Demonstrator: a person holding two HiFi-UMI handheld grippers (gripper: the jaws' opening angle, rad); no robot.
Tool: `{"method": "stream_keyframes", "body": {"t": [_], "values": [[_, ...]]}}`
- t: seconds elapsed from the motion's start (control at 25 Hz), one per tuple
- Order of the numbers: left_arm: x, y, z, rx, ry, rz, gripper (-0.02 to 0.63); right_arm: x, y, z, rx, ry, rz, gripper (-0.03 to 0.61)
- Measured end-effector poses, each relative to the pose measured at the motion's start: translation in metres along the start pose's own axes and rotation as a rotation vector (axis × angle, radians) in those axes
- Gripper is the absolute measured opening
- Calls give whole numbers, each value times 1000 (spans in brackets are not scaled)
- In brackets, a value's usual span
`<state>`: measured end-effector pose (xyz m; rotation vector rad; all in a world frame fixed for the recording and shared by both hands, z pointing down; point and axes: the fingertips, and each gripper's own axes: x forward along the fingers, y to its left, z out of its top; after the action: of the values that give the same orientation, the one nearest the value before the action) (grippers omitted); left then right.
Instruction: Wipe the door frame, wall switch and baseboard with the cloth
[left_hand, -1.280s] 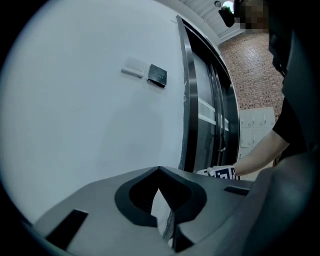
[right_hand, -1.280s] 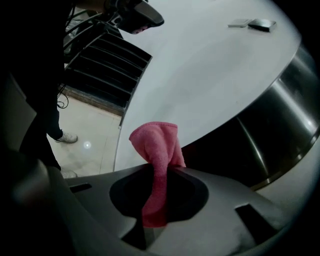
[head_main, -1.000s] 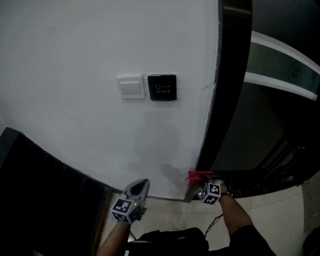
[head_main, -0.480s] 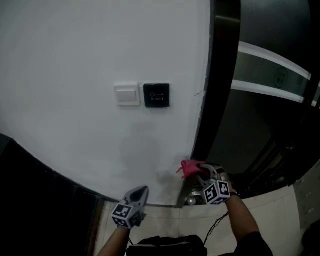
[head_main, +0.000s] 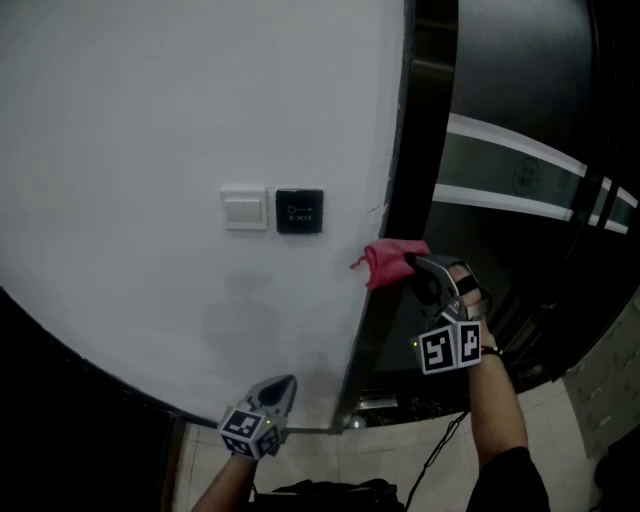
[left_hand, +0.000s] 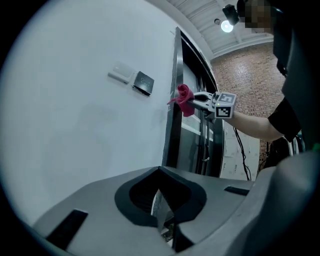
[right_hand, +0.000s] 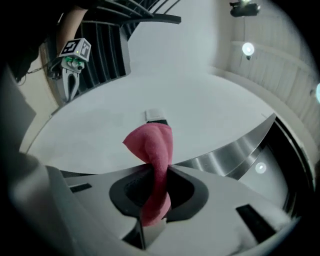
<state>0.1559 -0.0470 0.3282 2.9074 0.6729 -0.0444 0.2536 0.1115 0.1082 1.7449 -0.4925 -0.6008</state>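
Two grippers are in view. The right gripper (head_main: 412, 266), centre-right of the head view, has its jaws clamped on the pink cloth (head_main: 384, 264). The cloth sits at the edge where the white wall (head_main: 150, 120) meets the dark door frame (head_main: 425, 120); contact cannot be confirmed. The white wall switch (head_main: 243, 210) and black exit button (head_main: 299, 211) lie left of the cloth. The left gripper (head_main: 280, 388), lower centre, has its jaws together and holds nothing.
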Motion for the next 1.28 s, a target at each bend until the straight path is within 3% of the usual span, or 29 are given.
{"method": "stream_keyframes", "body": {"t": [0.12,0.24,0.48,0.64,0.92,1.28], "values": [[-4,5,4,1,-11,13,3,1,-47,8,-22,-8,-114,60],[-9,16,6,1,-16,42,3,13,-68,3,-26,17,-159,60],[-18,29,10,-10,-26,94,3,36,-32,-24,3,74,-72,60],[-14,34,14,19,-22,125,3,36,-13,-31,84,61,-58,60],[4,29,33,41,-41,90,3,34,19,-43,109,58,-1,61],[4,22,27,62,-12,94,3,25,59,-54,154,73,40,61]]}}
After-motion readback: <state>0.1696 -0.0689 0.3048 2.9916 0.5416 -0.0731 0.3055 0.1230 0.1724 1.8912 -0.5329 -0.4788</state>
